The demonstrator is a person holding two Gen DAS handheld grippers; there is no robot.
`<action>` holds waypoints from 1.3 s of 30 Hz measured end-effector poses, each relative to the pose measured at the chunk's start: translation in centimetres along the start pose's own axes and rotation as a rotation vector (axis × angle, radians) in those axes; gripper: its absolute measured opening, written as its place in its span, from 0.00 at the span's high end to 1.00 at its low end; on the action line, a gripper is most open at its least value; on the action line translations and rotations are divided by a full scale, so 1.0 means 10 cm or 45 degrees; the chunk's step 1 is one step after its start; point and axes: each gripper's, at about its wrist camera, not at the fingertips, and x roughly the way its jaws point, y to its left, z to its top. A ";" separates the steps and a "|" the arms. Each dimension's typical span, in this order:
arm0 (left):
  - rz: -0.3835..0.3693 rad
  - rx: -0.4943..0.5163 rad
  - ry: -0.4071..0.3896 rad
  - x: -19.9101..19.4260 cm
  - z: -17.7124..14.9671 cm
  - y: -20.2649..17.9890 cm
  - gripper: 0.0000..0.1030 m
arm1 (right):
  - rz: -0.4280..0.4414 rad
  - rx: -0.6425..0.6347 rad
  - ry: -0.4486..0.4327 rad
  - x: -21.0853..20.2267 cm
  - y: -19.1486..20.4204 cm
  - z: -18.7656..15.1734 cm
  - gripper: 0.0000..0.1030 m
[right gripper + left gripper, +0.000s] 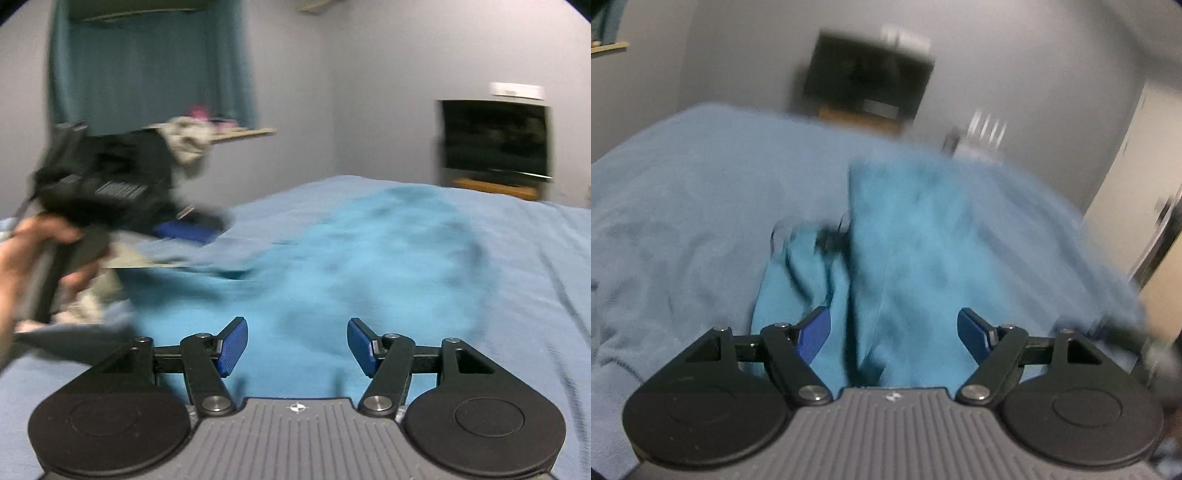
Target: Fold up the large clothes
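Both grippers, left (pixel 893 334) and right (pixel 297 347), hover fingers spread above the teal garment (pixel 332 266); no legible writing.

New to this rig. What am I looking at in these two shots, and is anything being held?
No robot: a person carries a hand-held two-finger gripper in each hand, each with a fisheye camera looking along its blue fingers. One picture is from the left gripper, the other from the right gripper, which also shows the person's hand gripping the left tool. A teal garment lies on a bed with a light blue blanket. Both grippers stand open above it, holding nothing. Both pictures are motion-blurred.
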 end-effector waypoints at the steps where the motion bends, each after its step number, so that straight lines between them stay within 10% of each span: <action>1: 0.019 0.018 0.052 0.09 -0.05 0.02 0.31 | -0.025 0.039 0.006 0.04 -0.08 -0.03 0.40; 2: 0.049 0.040 0.113 0.18 -0.11 0.05 0.49 | -0.034 0.069 0.013 0.03 -0.17 -0.04 0.42; 5: 0.074 0.053 0.193 0.24 -0.24 0.16 0.60 | -0.079 0.087 0.056 0.30 -0.28 -0.14 0.47; 15: 0.175 0.031 0.286 0.43 -0.41 0.38 0.59 | -0.113 -0.147 0.116 0.98 -0.10 -0.29 0.54; 22: 0.191 0.060 0.281 0.41 -0.40 0.35 0.55 | -0.021 -0.119 -0.055 0.45 -0.13 -0.21 0.54; 25: 0.195 0.059 0.282 0.44 -0.37 0.32 0.55 | -0.035 -0.167 0.035 0.42 -0.21 -0.23 0.51; 32: 0.243 0.109 0.276 0.48 -0.35 0.28 0.49 | -0.229 0.315 -0.101 0.49 -1.14 0.17 0.33; 39: 0.242 0.120 0.290 0.55 -0.34 0.32 0.46 | -0.341 -0.078 -0.068 1.04 -1.09 0.52 0.38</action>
